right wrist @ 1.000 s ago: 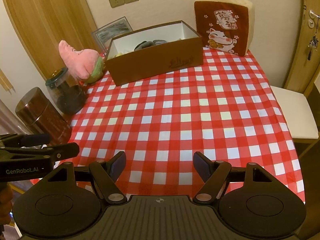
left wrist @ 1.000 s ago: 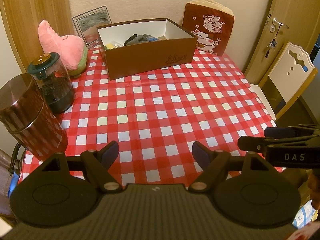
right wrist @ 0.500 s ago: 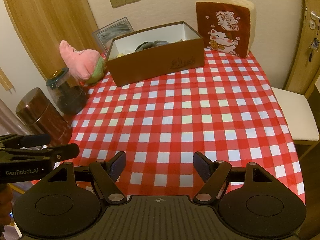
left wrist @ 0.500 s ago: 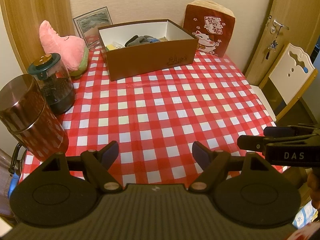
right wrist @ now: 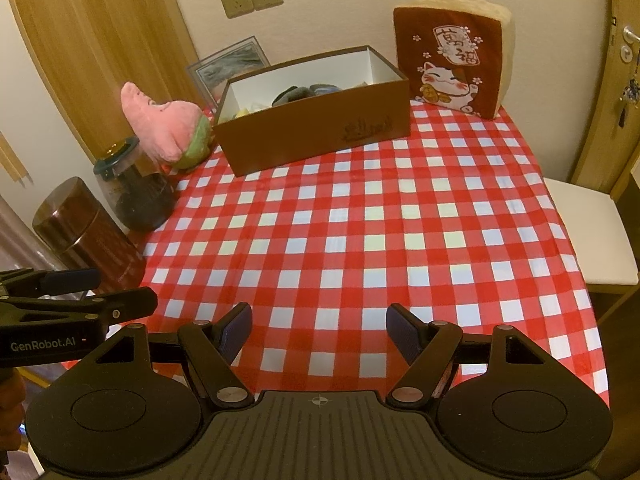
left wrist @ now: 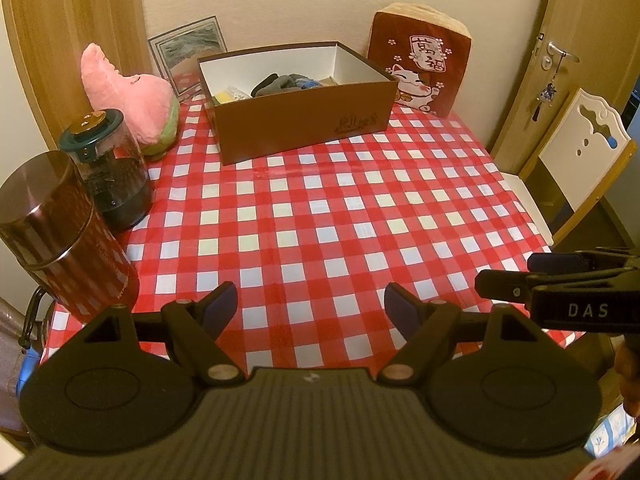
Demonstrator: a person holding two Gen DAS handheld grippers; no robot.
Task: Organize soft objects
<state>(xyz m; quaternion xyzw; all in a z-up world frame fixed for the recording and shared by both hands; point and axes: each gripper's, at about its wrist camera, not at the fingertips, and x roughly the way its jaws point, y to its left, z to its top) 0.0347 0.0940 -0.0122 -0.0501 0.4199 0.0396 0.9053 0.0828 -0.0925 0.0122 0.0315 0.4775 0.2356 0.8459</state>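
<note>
Plainly, both tools hover at the near edge of the table with nothing in them: the left gripper [left wrist: 310,306] has its jaws spread wide and empty, and the right gripper [right wrist: 319,326] is likewise released and holds nothing. The brown box [left wrist: 304,128] sits across the checked tablecloth [left wrist: 320,216] at the far side, and dark and yellow soft items [left wrist: 280,84] already lie inside it. What seems left to sort is the pink plush toy [left wrist: 128,96], slumped at the far left corner just beside the box's left end and right behind the green-lidded glass jar [left wrist: 108,172]. A cat-print cushion [left wrist: 420,64] leans on the wall close to the box's right end. The plush lies ahead and to the left of both tools, so the left one is likely the nearer, with a straighter path. Its long axis runs from the pointed tip at upper left down to the green end toward the box, so a grip across the pink body looks best, with care for the jar and the tall brown canister [left wrist: 60,240] lining the left edge
</note>
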